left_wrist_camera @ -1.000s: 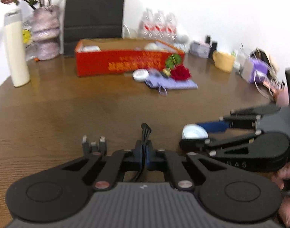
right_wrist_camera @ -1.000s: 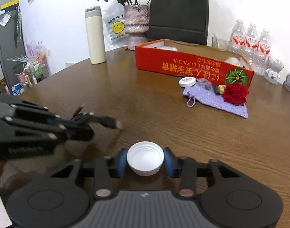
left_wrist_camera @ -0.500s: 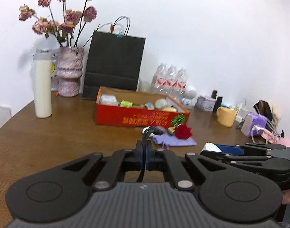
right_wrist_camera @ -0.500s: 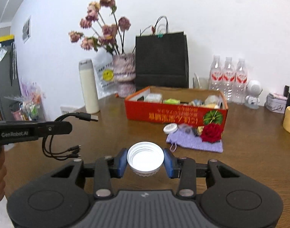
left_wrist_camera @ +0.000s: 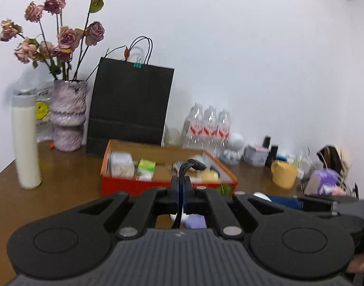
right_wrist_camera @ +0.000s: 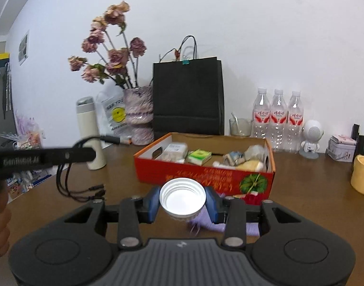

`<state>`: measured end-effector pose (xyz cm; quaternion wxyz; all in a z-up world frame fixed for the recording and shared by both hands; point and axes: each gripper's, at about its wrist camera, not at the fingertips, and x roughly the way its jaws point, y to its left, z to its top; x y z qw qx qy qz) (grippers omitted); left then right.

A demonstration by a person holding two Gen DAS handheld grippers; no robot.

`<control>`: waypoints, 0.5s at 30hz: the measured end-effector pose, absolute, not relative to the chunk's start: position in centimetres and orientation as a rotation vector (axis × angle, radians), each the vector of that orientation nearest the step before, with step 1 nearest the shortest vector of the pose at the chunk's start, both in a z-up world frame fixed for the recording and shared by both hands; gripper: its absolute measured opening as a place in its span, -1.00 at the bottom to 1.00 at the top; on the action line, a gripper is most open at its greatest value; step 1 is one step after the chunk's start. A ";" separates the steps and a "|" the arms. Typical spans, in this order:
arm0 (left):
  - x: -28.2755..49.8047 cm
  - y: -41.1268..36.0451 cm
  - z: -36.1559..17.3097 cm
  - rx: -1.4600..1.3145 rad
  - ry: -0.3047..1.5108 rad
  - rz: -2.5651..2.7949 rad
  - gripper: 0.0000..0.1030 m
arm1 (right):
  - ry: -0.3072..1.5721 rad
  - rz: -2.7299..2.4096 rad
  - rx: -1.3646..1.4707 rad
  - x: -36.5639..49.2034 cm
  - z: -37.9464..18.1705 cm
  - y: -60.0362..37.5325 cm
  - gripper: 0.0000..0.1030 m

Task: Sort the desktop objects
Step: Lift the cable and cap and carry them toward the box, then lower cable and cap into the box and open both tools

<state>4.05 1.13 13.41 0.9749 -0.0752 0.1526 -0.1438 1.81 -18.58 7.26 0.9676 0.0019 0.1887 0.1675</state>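
My left gripper (left_wrist_camera: 180, 196) is shut on a black multi-plug cable (left_wrist_camera: 189, 165), held in the air in front of the red box (left_wrist_camera: 124, 186). In the right wrist view the cable (right_wrist_camera: 69, 186) hangs below the left gripper (right_wrist_camera: 92, 153) at left. My right gripper (right_wrist_camera: 182, 200) is shut on a white jar lid (right_wrist_camera: 182, 195), held above the table before the red box (right_wrist_camera: 193, 178). The open box holds several small items. A purple pouch (right_wrist_camera: 210, 221) and a red rose (right_wrist_camera: 255, 196) lie on the table behind my fingers.
A white bottle (right_wrist_camera: 90, 133), a vase of dried roses (right_wrist_camera: 137, 114), a black paper bag (right_wrist_camera: 187, 97) and three water bottles (right_wrist_camera: 277, 119) stand behind the box. A yellow mug (right_wrist_camera: 361, 177), a tin (right_wrist_camera: 341, 147) and a white figurine (right_wrist_camera: 311, 138) stand at right.
Both grippers have risen from the table with the cable and the lid, and moved toward the red box, which now looks closer and shows its inside.
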 end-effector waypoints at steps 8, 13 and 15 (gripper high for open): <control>14.6 0.6 14.9 -0.190 0.311 -0.257 -0.93 | 0.380 0.327 0.116 12.0 10.1 -20.8 -0.24; 20.3 -0.7 14.4 -0.114 0.305 -0.186 -0.93 | 0.400 0.297 0.155 19.0 10.8 -21.7 -0.24; 21.7 -0.9 14.2 -0.117 0.301 -0.176 -0.93 | 0.396 0.279 0.150 21.2 11.0 -21.8 -0.24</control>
